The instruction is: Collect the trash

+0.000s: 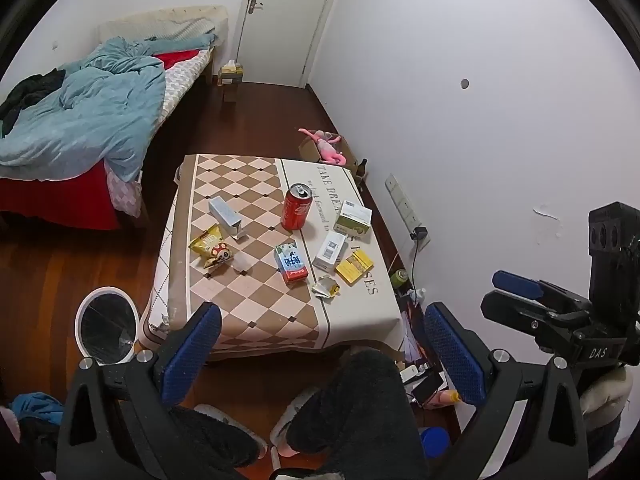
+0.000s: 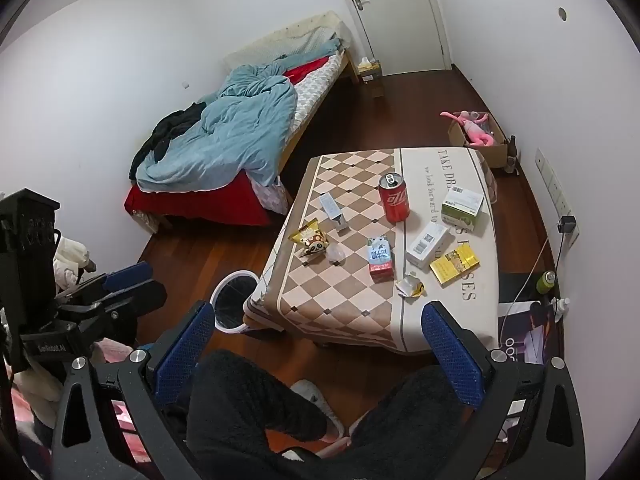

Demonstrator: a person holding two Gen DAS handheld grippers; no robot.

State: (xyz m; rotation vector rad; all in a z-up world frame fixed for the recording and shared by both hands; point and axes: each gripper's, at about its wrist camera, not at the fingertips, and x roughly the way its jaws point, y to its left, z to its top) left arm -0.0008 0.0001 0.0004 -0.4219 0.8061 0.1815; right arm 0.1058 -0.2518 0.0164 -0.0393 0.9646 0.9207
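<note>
Left wrist fisheye: both grippers, left gripper (image 1: 322, 354) and right gripper (image 2: 318, 354), are hovering with jaws spread wide and holding nothing, short of a low table (image 1: 362, 316) where a red cola can (image 1: 296, 207), snack bag (image 1: 209, 246) and cartons are sitting; a white trash bin (image 1: 107, 326) is standing at the table's 7 o'clock.

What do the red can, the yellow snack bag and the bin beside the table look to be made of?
Red can: probably thin metal, glossy printed wall, silvery top with a pull-tab opening.
Yellow snack bag: apparently plastic film, shiny and crinkled.
Bin: likely smooth white plastic, with a dark liner glinting inside.
</note>
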